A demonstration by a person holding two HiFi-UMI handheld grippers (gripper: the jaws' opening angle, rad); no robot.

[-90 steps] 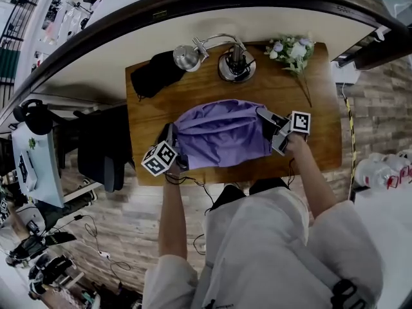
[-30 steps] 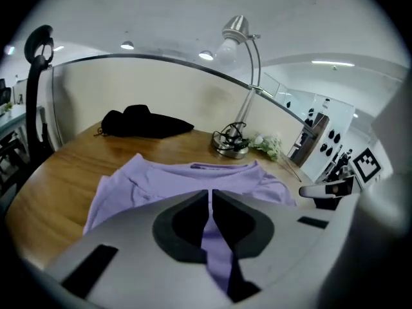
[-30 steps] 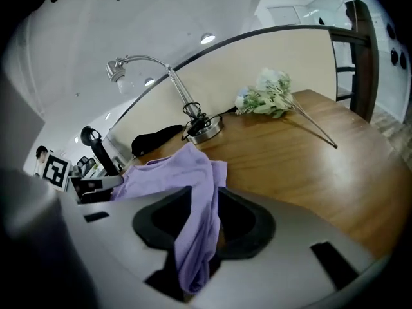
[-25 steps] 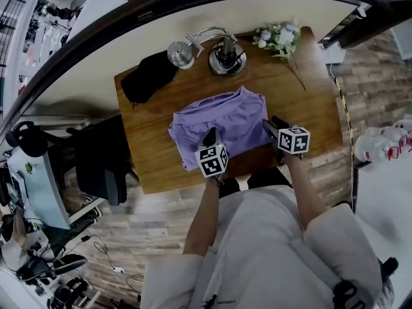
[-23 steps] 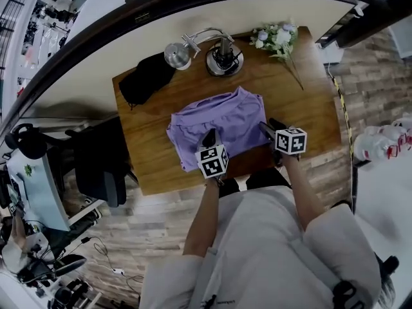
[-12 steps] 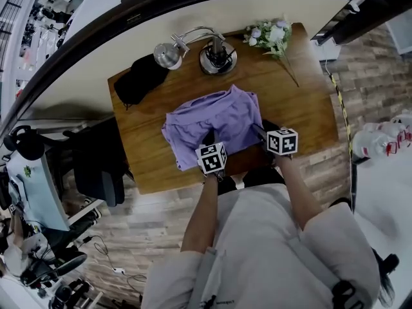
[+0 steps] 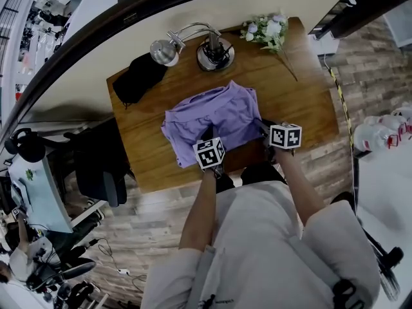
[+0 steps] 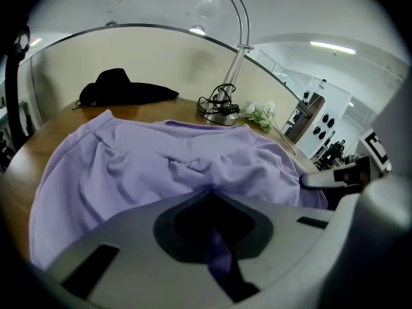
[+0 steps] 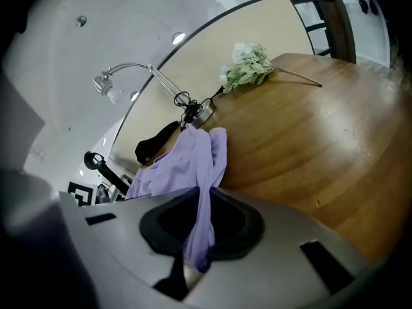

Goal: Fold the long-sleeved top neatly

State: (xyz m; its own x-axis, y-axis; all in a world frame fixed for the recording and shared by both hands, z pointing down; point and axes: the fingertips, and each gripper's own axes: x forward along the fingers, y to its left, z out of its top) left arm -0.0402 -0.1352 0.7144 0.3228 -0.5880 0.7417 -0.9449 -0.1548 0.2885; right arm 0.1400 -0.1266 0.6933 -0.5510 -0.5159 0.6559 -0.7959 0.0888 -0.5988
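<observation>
- Mid-fold on a purple long-sleeved top [image 7: 212, 114], spread as a rumpled, partly folded slab across the middle of the wooden table [image 7: 302, 102], closer to the near edge than the far.
- Held by the left gripper [image 8: 211, 201]: jaws clamped tight on a thin pinch of the purple fabric along the near edge, roughly midway across.
- Held by the right gripper [image 9: 201, 198] as well: jaws just closed down at the near right corner, with a strip of the cloth running between them and draping out toward the table.
- Beyond the garment, along the far side: a desk lamp [image 7: 164, 51], a small bunch of flowers [image 7: 267, 29] to the far right, a black cloth bundle [image 7: 138, 77] to the far left, all apart from the top.
- Judged as the start of another fold, with both grips set on the near edge.
- Next, probably: lift both grips together, keep the edge taut and level between them, carry it over toward the far edge, lay it down with the edges lined up.
- Worth watching: uneven height between the two hands, likely to skew the fold, and loose layers slipping out of line while lifted.
</observation>
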